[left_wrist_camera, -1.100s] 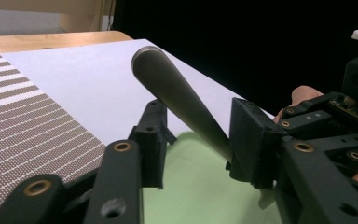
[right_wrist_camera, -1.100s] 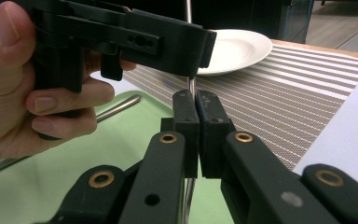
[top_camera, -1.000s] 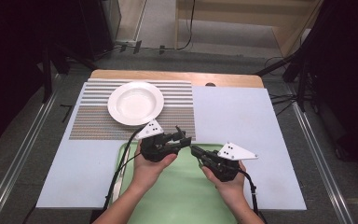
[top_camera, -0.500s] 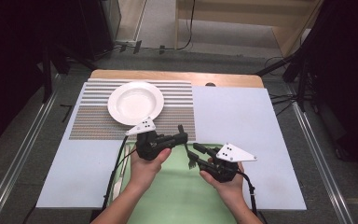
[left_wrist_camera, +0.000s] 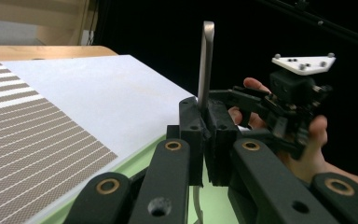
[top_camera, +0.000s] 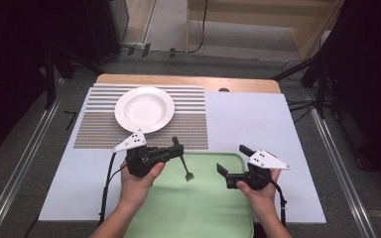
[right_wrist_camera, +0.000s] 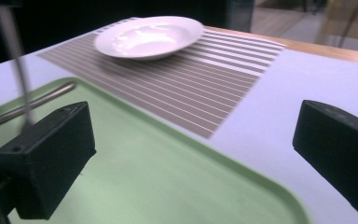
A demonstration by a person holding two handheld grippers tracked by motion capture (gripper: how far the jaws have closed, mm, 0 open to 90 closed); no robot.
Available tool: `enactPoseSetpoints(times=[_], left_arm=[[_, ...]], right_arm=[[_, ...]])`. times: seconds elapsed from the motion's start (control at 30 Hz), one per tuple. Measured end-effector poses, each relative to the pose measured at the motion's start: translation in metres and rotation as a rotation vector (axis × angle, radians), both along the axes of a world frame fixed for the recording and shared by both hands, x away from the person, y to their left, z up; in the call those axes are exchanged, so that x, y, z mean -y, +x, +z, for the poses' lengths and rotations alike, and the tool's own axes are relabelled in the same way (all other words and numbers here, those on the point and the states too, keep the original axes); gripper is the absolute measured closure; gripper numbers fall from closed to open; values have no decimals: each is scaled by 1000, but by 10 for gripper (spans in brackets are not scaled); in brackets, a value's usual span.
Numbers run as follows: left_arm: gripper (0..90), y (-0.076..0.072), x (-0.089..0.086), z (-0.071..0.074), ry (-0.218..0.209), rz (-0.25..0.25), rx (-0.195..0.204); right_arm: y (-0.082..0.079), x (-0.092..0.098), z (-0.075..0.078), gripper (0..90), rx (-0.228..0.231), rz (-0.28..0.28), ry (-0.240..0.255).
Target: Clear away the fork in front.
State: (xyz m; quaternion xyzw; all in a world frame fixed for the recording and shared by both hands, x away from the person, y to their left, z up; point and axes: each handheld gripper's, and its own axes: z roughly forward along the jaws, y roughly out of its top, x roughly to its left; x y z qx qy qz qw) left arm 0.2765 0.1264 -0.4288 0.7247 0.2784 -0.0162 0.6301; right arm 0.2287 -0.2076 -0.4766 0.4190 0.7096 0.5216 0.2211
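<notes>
A metal fork hangs tines-down over the green tray. My left gripper is shut on its handle. In the left gripper view the handle stands straight up from between the closed jaws of the left gripper. My right gripper is at the tray's right edge. Its jaws have just been opening and are now wide apart. In the right gripper view nothing is between the pads of the right gripper, which hover over the tray. The fork shows blurred at the left.
A white plate sits on a striped placemat at the back left, on a pale blue table cover. A second metal utensil handle lies on the tray's far left part. A wooden edge borders the back.
The two grippers, close together a second ago, have drawn apart. The right jaws opened and moved right. The left gripper closed on the fork and carried it left.
</notes>
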Motion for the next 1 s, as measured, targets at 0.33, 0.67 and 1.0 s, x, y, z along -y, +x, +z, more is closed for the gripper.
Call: enactPoseSetpoints(times=[0.33,0.67,1.0], left_arm=[[869,-14,-21,2,-9,-14,-4],[870,-17,-32,-1,-3,-16,-35],[869,-23,-38,-2,-12,-22,-52]], right_arm=[[-7,38,-5,0,13,-107,-14],[-17,72,-13,0,6,-190,-39],[-30,101,-20,0,2,-232,-41]])
